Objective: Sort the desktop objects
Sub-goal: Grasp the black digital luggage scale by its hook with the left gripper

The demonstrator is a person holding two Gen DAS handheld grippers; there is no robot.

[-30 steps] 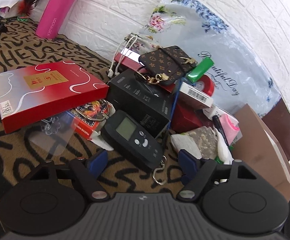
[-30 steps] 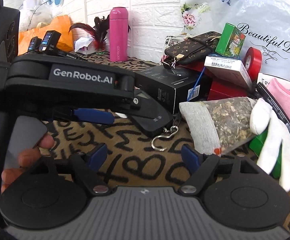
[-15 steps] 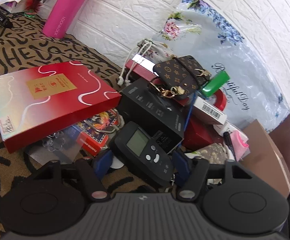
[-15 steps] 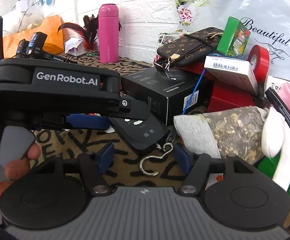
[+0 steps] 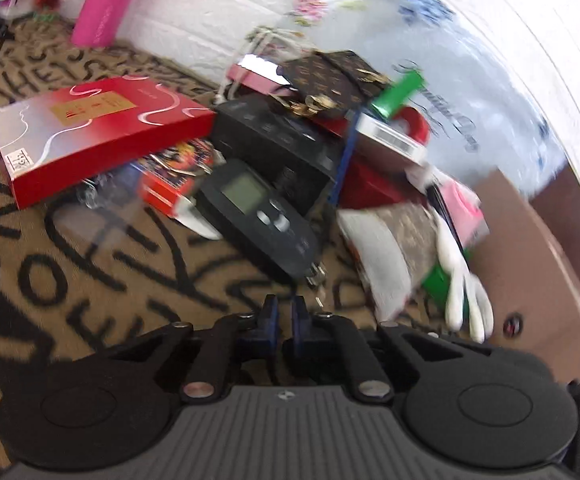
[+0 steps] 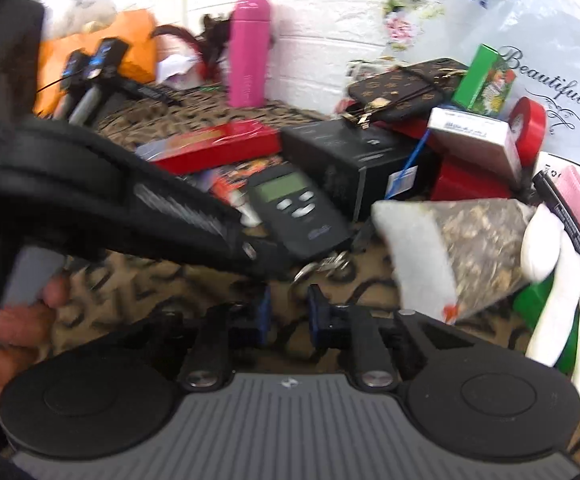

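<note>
Left wrist view: my left jaws (image 5: pixel 282 312) together, empty, short of the black scale (image 5: pixel 256 216). Right jaws (image 6: pixel 288 308) closing, nothing between them, hook (image 6: pixel 321 266) just ahead.

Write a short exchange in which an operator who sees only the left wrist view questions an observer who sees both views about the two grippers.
Operator: My left gripper is shut on nothing. What is the right one doing?
Observer: The right gripper is closing its jaws, with nothing between them.
Operator: What holds my gripper up?
Observer: A hand wraps around its handle, at the left edge of the right wrist view.
</note>
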